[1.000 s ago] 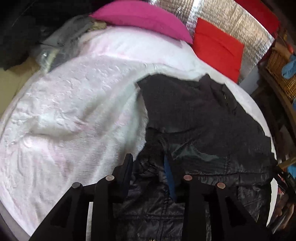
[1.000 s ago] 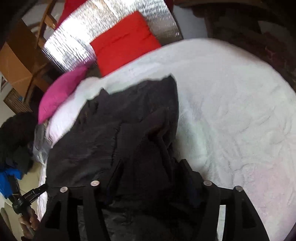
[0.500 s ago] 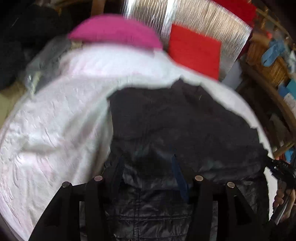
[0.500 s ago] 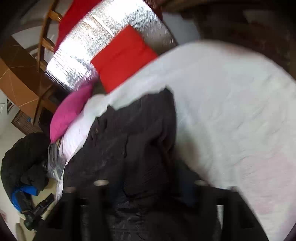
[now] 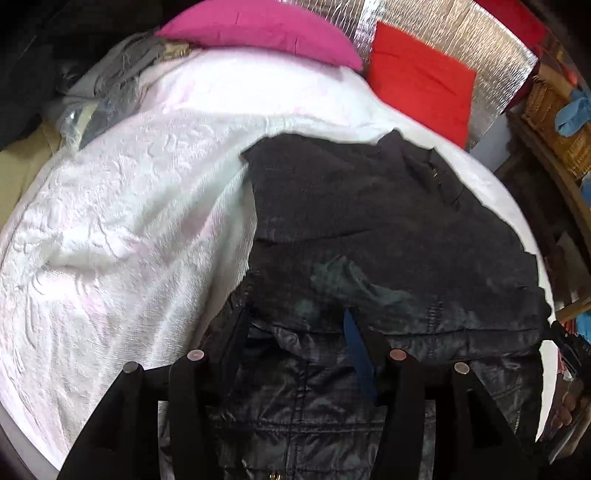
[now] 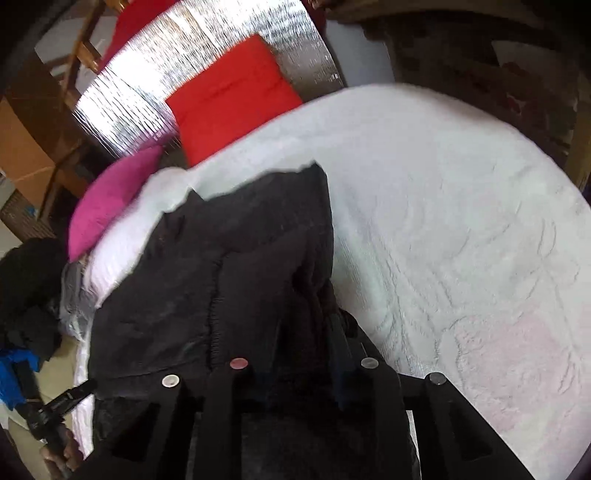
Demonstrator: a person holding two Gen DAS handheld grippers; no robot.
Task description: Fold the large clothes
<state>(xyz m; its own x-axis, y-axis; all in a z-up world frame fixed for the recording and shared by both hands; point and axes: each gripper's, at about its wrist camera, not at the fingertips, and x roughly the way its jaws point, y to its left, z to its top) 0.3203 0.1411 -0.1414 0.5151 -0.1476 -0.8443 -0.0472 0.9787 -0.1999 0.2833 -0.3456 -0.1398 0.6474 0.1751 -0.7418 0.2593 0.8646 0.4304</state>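
A black quilted jacket (image 5: 369, 221) lies spread on a white textured bedspread (image 5: 129, 240). My left gripper (image 5: 295, 332) hovers over its shiny near part with the fingers apart. A blue pad shows on the right finger, and the fabric between them lies loose. In the right wrist view the jacket (image 6: 221, 277) fills the left half of the bed (image 6: 461, 240). My right gripper (image 6: 303, 339) is at the jacket's right edge, its jaws closing on a bunched fold. Its left finger is lost in the dark cloth.
A pink pillow (image 5: 258, 29) and a red pillow (image 5: 421, 81) rest at the head of the bed against a silver foil panel (image 5: 480, 44). Grey clothes (image 5: 110, 85) are heaped at the far left corner. A wicker basket (image 5: 554, 110) stands to the right.
The left gripper's fingers have spread wider over the jacket. The right gripper's fingers have drawn together on the jacket's right edge. The jacket lies about as it did.
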